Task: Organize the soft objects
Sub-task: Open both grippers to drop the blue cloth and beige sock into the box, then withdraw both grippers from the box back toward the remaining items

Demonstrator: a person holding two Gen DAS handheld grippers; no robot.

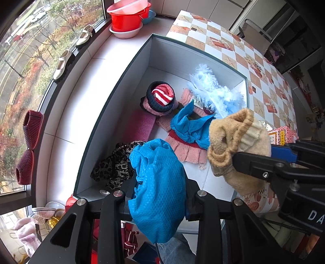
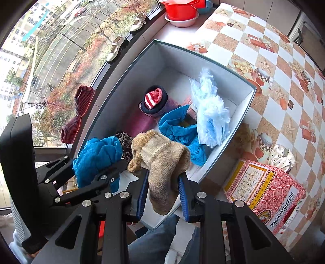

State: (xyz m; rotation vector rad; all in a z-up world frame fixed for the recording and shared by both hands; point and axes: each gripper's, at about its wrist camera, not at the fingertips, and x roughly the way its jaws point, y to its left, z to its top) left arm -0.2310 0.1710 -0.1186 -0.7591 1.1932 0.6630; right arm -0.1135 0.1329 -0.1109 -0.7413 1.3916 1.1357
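Note:
A white box holds a red-striped sock bundle, a fluffy light blue piece, a crumpled blue cloth, pink knitwear and a leopard-print cloth. My left gripper is shut on a blue mesh cloth over the box's near end. My right gripper is shut on a tan knitted sock above the box's near right side.
The box sits on a checked tablecloth beside a window sill with cream shoes, maroon slippers and stacked red basins. A pink patterned carton and a white polka-dot scrunchie lie right of the box.

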